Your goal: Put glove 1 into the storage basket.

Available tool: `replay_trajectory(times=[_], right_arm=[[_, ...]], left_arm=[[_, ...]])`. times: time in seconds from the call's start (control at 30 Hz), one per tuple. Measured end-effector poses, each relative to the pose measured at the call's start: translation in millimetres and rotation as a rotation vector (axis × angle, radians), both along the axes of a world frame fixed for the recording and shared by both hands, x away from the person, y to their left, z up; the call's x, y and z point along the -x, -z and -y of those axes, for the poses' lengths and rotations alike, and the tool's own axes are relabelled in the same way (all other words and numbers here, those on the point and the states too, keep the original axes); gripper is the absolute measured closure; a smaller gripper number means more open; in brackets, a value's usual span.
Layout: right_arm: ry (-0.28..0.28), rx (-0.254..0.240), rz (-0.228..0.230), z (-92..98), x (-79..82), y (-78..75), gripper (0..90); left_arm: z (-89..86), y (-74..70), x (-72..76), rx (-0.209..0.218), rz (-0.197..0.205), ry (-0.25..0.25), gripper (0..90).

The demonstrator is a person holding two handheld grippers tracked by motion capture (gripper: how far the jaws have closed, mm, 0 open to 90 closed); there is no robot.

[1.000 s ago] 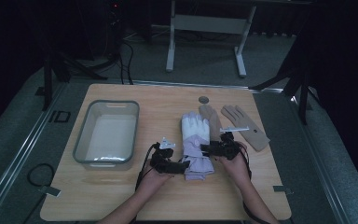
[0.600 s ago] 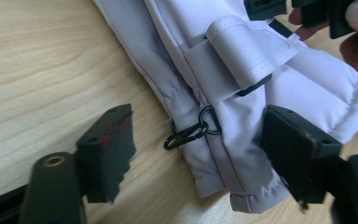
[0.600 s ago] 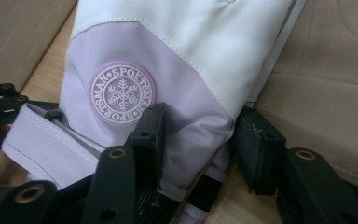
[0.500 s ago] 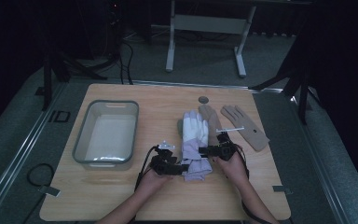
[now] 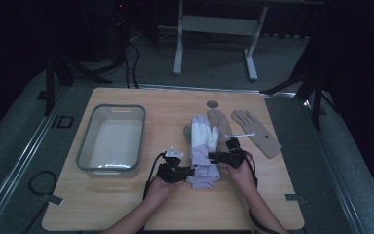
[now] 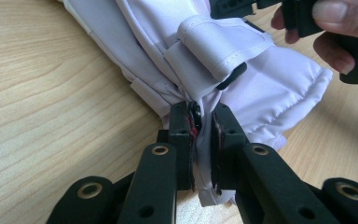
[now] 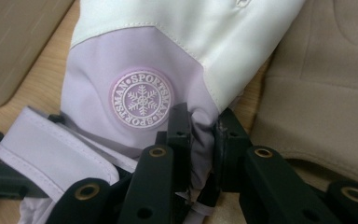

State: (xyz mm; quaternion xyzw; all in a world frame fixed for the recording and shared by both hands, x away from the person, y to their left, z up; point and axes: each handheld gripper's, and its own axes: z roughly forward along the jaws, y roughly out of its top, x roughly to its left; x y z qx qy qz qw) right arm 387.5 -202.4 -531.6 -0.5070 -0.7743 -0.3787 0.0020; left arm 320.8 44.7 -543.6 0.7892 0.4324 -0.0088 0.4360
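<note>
Left tool | pinches glove cuff (fingers cropped)

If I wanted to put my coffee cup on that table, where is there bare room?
Bare wood runs along the near edge of the table, in front of the grey tub, and along the far edge behind it. The middle right is crowded: the white glove, both tan gloves and both tools pinching the white glove's cuff.

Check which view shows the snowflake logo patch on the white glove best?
Right gripper view: the round patch fills mid-frame, its lettering legible, just above the right gripper pinching the white glove. The left gripper view shows the glove's strap side. In the high view, the patch can't be made out.
</note>
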Motion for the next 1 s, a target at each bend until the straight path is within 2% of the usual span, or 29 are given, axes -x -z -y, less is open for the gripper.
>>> replay_trajectory(times=[0.17,0.3,0.47,0.63,0.7,0.73,1.0], right_arm=[[-0.001,-0.006,0.011,-2.0,1.2,-6.2,79.9],[-0.001,-0.008,0.038,-4.4,3.2,-11.1,79.9],[-0.004,-0.009,0.066,-8.0,4.6,-18.9,79.9],[-0.001,-0.024,0.074,-10.1,5.1,-25.6,79.9],[-0.002,-0.042,0.086,-11.9,5.2,-33.9,79.9],[-0.002,-0.049,0.088,-12.7,5.1,-36.9,79.9],[-0.016,-0.041,0.122,-25.5,3.5,-56.2,79.9]], left_arm=[[-1.6,-7.2,-0.1,-0.017,0.01,0.01,82.7],[-4.3,-12.8,-0.4,-0.026,0.021,0.011,83.0],[-7.7,-20.3,-0.3,-0.026,0.028,0.017,83.0],[-11.7,-29.4,0.1,-0.023,0.048,0.02,83.0],[-15.9,-38.4,0.1,-0.02,0.061,0.024,83.0],[-15.9,-38.4,0.1,-0.02,0.061,0.024,83.0],[-29.3,-57.7,-1.1,-0.024,0.08,0.024,83.0]])
